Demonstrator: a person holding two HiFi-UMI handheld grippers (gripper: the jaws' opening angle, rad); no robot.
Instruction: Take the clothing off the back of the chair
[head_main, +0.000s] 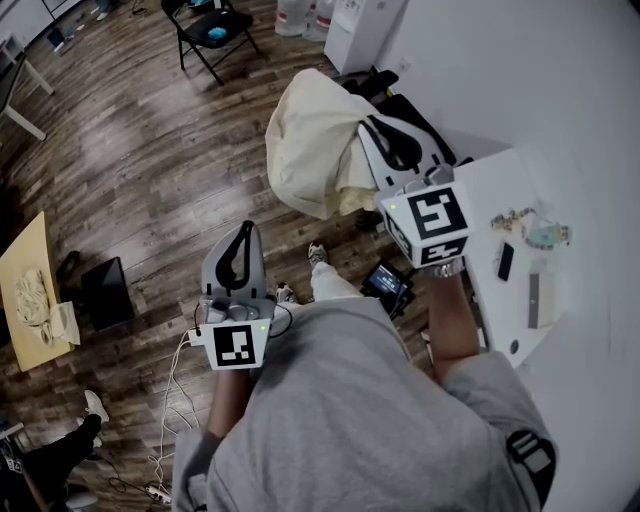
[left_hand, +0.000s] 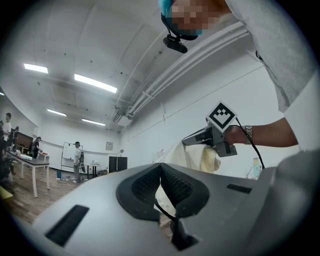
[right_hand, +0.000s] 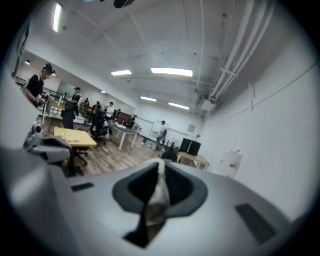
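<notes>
Pinching a fold of the cream garment (head_main: 310, 140), the right gripper (right_hand: 161, 175) has its jaws closed on the cloth, which shows as a pale strip between the pads; the grip sits at the garment's right edge, so the bulk hangs bunched to the left, apparently to lift it in one piece; the dark chair (head_main: 405, 110) shows just behind it, and whether the cloth touches the chair back cannot be told; the left gripper (head_main: 243, 240) is held near the body, jaws pressed together on nothing, probably in reserve; surface: a white table (head_main: 500, 190) on the right carries a dark phone-like item (head_main: 505, 262); room: wood plank floor (head_main: 150, 150), a black folding chair (head_main: 210, 30) far off, a yellow-topped table (head_main: 25, 250) on the left.
</notes>
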